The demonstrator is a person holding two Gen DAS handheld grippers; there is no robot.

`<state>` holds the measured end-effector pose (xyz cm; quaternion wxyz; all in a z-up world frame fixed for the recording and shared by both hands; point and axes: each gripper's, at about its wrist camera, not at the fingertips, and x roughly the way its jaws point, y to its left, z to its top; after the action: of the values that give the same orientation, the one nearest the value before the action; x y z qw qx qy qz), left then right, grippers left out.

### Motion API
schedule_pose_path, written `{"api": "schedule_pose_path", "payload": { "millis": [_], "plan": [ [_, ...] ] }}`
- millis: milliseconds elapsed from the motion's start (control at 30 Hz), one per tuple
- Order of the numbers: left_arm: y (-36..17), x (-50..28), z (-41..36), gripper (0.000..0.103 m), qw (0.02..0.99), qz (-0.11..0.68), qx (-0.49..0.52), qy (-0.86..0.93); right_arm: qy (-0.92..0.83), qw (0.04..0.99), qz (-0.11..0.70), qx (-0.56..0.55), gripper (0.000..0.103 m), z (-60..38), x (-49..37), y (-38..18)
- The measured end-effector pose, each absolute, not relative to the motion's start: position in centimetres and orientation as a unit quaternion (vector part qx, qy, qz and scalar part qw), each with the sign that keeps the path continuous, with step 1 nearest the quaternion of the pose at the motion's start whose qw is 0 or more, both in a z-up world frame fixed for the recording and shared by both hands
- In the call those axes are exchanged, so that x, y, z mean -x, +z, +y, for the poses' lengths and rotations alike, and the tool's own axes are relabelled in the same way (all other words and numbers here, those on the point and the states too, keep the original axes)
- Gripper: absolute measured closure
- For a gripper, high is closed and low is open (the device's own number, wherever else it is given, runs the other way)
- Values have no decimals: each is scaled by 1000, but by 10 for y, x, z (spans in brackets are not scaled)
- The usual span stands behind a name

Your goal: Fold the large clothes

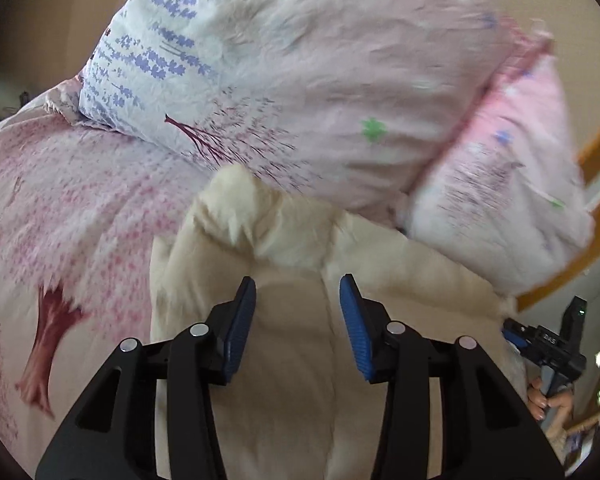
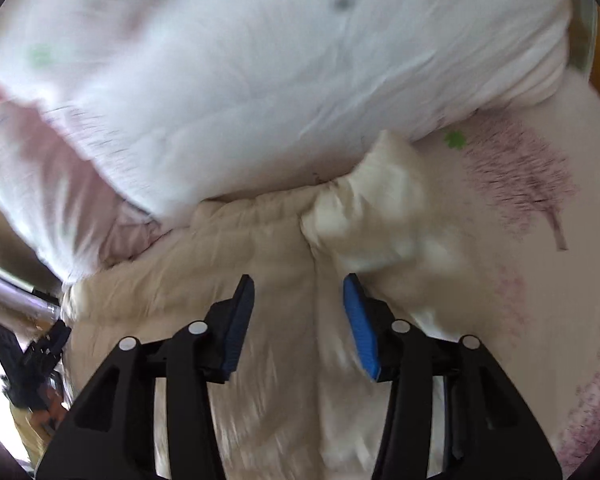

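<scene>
Apparently mid-fold: the cream padded coat [image 1: 284, 320] is lying doubled on the pink tree-print bed [image 1: 60, 200], both grippers [image 1: 298, 320] [image 2: 299, 320] hovering with jaws apart, gripping nothing; tidying seemingly remaining.

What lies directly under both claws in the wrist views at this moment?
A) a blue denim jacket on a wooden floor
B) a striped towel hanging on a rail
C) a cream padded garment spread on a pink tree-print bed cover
C: the cream padded garment fills the space below the open left claw and the open right claw, lying on the pink tree-print bed cover.
</scene>
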<state>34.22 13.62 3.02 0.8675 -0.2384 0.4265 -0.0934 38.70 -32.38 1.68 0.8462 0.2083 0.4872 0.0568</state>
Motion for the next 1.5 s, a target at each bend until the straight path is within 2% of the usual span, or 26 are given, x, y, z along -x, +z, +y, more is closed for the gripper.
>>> {"api": "schedule_pose_path", "payload": {
  "millis": [67,200,367,467,567,600,667,700,867,1167,1333,1433,1500],
  "plan": [
    [33,-319,138,49,870,416,239,-112,65,856,471,-204,54,-335,-352,24],
    [34,-287,131,46,883,410,199,-115,68,861,466,-193,53,-338,-318,19],
    [9,-298,124,46,875,440,182,-91,35,824,523,-216,54,-343,-336,-28],
    [4,-296,120,46,876,443,171,-80,26,828,519,-211,53,-341,-338,-22],
    [16,-277,130,46,874,430,203,-100,48,831,485,-268,35,-357,-311,-2],
    [21,-269,137,40,875,422,213,-105,50,831,474,-286,29,-364,-301,2],
    [28,-256,154,28,877,409,231,-103,40,830,460,-313,24,-381,-283,7],
    [30,-251,163,26,877,406,238,-99,29,827,460,-323,21,-391,-276,6],
    [13,-248,191,25,847,447,274,-89,38,785,488,-378,19,-415,-264,-20],
    [-20,-251,186,26,805,487,319,-117,83,751,509,-413,18,-410,-272,-49],
    [-31,-254,176,27,794,487,338,-135,113,747,512,-407,32,-400,-279,-53],
    [-37,-253,174,37,783,481,366,-143,126,735,519,-418,60,-399,-279,-59],
    [-42,-253,173,55,777,479,382,-147,139,729,515,-429,72,-397,-279,-62]
  ]
}}
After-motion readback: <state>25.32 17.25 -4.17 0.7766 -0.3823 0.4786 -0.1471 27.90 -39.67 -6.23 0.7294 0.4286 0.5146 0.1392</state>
